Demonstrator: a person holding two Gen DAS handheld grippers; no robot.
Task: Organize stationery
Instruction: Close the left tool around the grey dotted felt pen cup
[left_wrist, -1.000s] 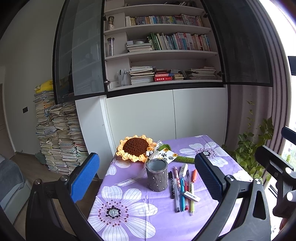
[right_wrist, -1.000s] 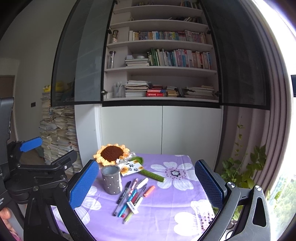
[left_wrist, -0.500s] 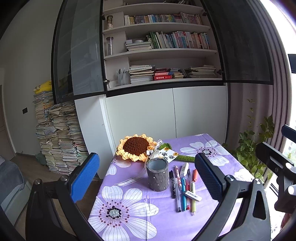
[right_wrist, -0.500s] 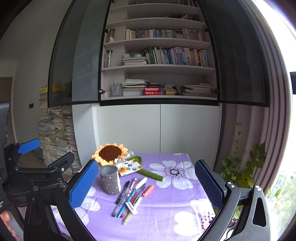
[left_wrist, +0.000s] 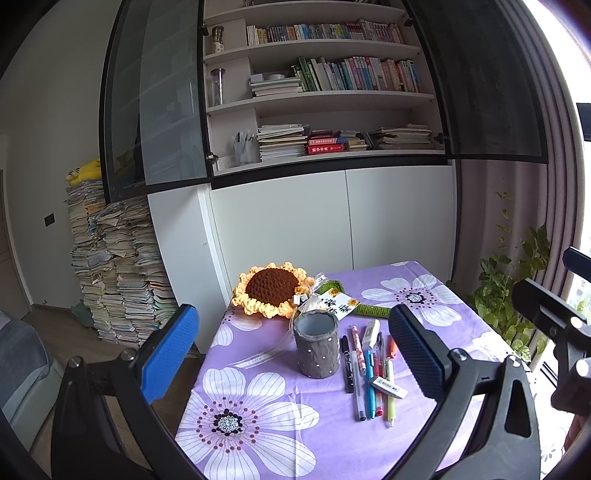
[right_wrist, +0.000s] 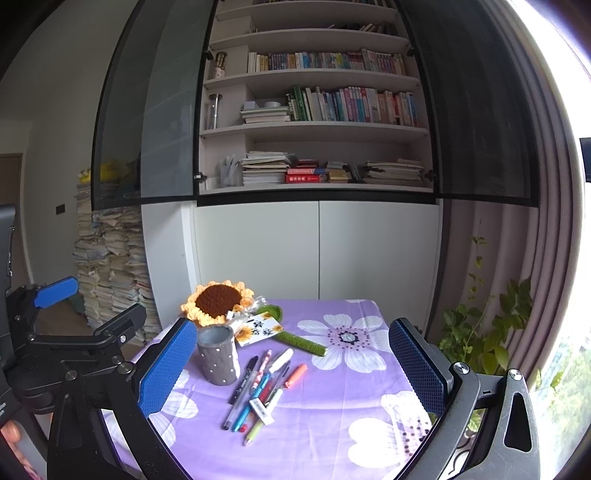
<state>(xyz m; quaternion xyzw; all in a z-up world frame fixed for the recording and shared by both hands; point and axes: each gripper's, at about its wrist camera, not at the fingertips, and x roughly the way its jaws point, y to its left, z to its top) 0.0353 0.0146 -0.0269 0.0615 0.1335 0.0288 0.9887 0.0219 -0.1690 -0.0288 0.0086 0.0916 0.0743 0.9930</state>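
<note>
Tabletop pens (right_wrist: 264, 384) lie beyond both spread grippers.

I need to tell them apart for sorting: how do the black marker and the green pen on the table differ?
The black marker lies nearest the grey pen holder; the green pen lies farthest from it. The marker is dark all over, the pen yellow-green. The white eraser rests across the green pen, not the marker. Both lie flat on the purple tablecloth.

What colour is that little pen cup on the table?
Grey with small white dots; the pen cup shows best in the left wrist view.
</note>
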